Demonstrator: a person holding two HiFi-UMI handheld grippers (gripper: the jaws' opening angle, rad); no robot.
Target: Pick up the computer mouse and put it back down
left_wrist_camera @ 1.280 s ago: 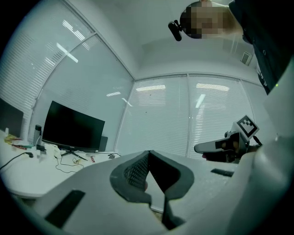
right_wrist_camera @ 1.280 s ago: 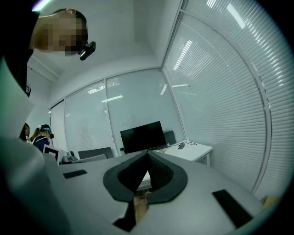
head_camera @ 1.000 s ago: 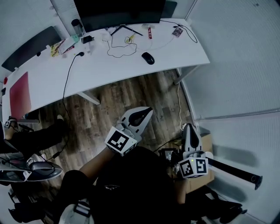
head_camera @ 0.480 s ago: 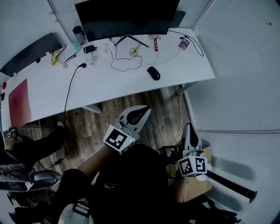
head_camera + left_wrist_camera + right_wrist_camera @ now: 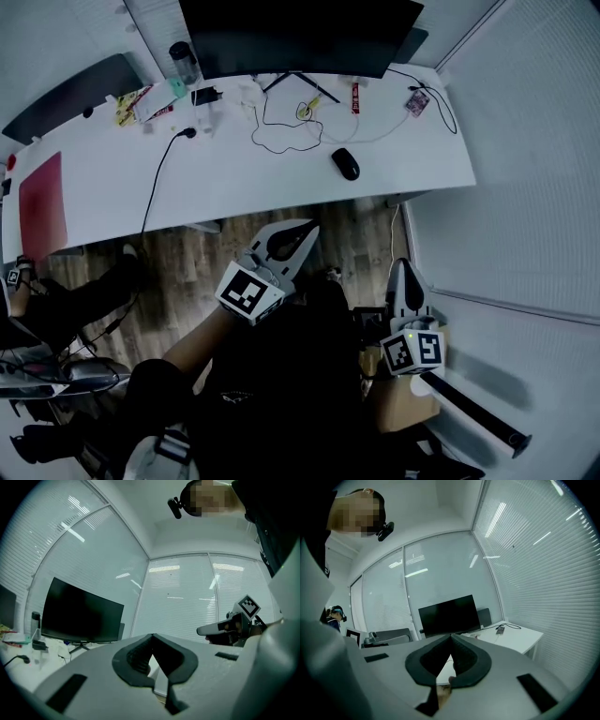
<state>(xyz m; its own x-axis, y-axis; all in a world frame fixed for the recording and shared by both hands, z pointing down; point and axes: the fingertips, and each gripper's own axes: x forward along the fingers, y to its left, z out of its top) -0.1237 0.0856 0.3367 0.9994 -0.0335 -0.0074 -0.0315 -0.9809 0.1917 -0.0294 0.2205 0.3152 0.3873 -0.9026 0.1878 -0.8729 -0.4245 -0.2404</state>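
The black computer mouse (image 5: 345, 163) lies on the white desk (image 5: 234, 173), right of centre near the front edge. Both grippers hang over the wood floor, short of the desk and apart from the mouse. My left gripper (image 5: 307, 228) points toward the desk, its tips meeting with nothing between them; in its own view the left gripper (image 5: 152, 635) shows closed jaws. My right gripper (image 5: 403, 264) is further right and lower, also shut and empty, and the right gripper (image 5: 451, 636) view looks across at the monitor. The mouse is hidden in both gripper views.
A dark monitor (image 5: 300, 37) stands at the desk's back, with a looped cable (image 5: 286, 141), a bottle (image 5: 183, 61) and small items beside it. A red pad (image 5: 42, 202) lies at the left end. Blinds (image 5: 525, 187) line the right; a seated person's legs (image 5: 66, 300) are left.
The desk and mouse have slid lower and right in the head view as I come closer. Both grippers have moved toward the desk, still shut.
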